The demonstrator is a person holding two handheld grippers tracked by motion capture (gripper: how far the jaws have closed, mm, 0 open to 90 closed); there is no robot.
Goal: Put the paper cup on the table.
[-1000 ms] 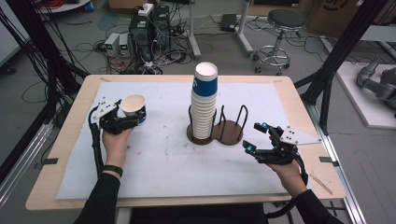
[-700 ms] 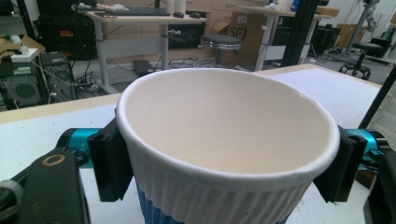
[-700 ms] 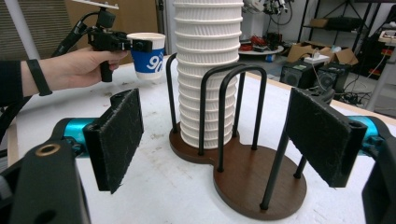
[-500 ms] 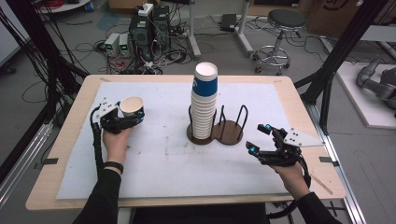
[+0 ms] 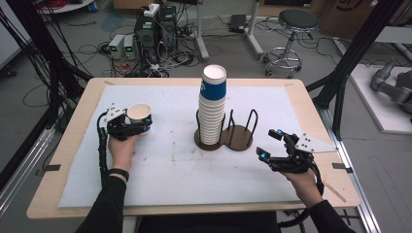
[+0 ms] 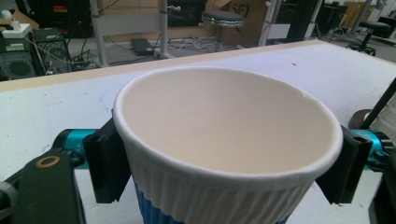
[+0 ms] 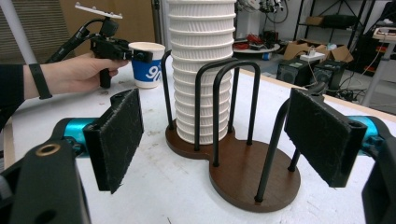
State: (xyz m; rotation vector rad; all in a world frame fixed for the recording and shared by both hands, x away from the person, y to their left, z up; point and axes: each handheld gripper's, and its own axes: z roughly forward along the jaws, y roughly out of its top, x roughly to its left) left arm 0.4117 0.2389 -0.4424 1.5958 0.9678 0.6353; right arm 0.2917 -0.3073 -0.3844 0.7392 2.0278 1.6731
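Observation:
A paper cup [image 5: 139,112], white inside with a blue band, stands at the left of the white mat [image 5: 165,170]. My left gripper [image 5: 142,127] has the cup between its jaws. The jaws have just been opening, and both pads still touch the cup's [image 6: 224,116] sides under the rim. A tall stack of the same cups [image 5: 213,111] fills one bay of a dark wooden holder [image 5: 238,138] with black wire hoops. My right gripper [image 5: 269,143] is open and holds nothing. It points at the holder [image 7: 252,172] from the right and stands apart from it.
The holder's second bay [image 7: 261,182] has no cups in it. Behind the table are a stool [image 5: 296,22], computer boxes [image 5: 145,29] and cables on the floor. Black frame posts [image 5: 350,58] rise at the table's right.
The left hand has sunk slightly with the cup. The right hand has not moved.

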